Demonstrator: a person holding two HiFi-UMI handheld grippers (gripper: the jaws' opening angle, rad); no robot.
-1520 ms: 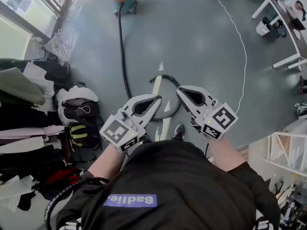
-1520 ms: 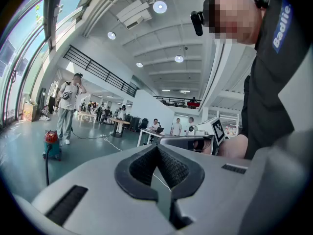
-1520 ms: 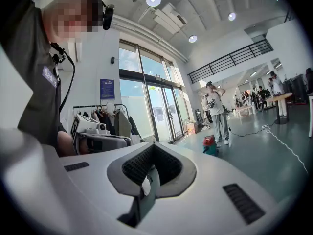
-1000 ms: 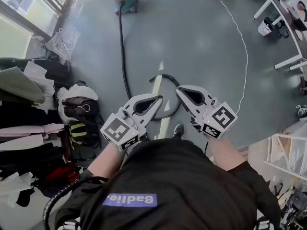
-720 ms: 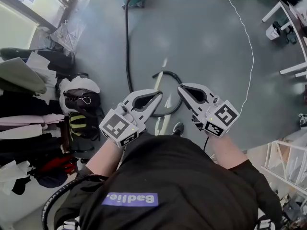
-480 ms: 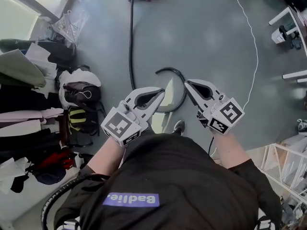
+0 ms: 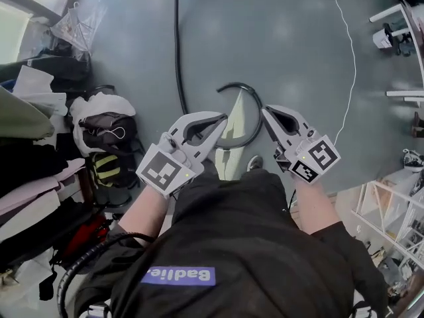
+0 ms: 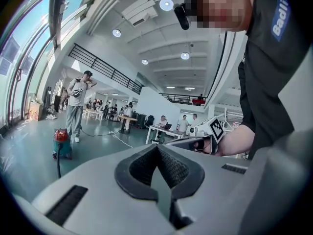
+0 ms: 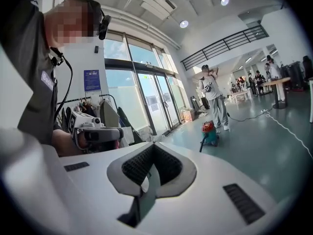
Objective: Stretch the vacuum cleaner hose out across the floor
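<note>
The black vacuum hose (image 7: 177,52) runs down the grey floor from the top edge, passes behind my left gripper (image 7: 222,119), then curls in a loop (image 7: 254,108) between both grippers. Held above the floor, my left gripper is shut with nothing in it. My right gripper (image 7: 266,111) is also shut and empty, just right of the loop. The red and teal vacuum cleaner (image 8: 61,142) stands far off across the floor, also seen in the right gripper view (image 9: 210,132). In each gripper view the jaws meet at the tip (image 8: 157,148) (image 9: 154,147) and hold nothing.
Piled clothes and bags (image 7: 106,131) line the left side. A thin white cable (image 7: 349,58) arcs across the floor at right, near white table legs (image 7: 397,12). A person (image 8: 78,106) stands beside the vacuum cleaner. My shoe (image 7: 253,163) shows below the loop.
The head view has shifted so the vacuum cleaner slid out past the top edge. Both grippers stay shut and empty; the right one drifted slightly right. The hose lies as before.
</note>
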